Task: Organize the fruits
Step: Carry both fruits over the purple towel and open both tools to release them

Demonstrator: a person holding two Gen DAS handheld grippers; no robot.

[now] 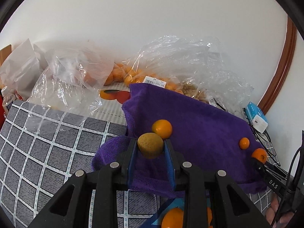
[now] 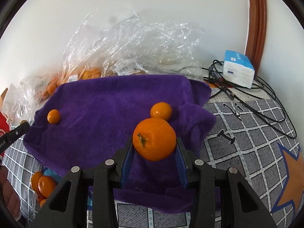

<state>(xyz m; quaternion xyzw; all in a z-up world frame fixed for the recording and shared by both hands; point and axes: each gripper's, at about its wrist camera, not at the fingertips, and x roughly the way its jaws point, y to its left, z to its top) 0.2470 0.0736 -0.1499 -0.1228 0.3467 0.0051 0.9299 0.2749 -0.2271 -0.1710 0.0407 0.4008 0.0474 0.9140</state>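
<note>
The left gripper [image 1: 150, 148] was closed on a dull yellow-brown fruit [image 1: 150, 145] and the right gripper [image 2: 154, 148] clasped a large orange [image 2: 154, 139], both above the purple towel [image 2: 114, 102], where two smaller oranges [image 2: 161, 110] lay apart.

- Left gripper [image 1: 151, 148]: black angular frame, blue finger pads [image 1: 131, 163], silver round screws.
- Right gripper [image 2: 154, 148]: same build; white "DAS" lettering visible from left wrist view.
</note>
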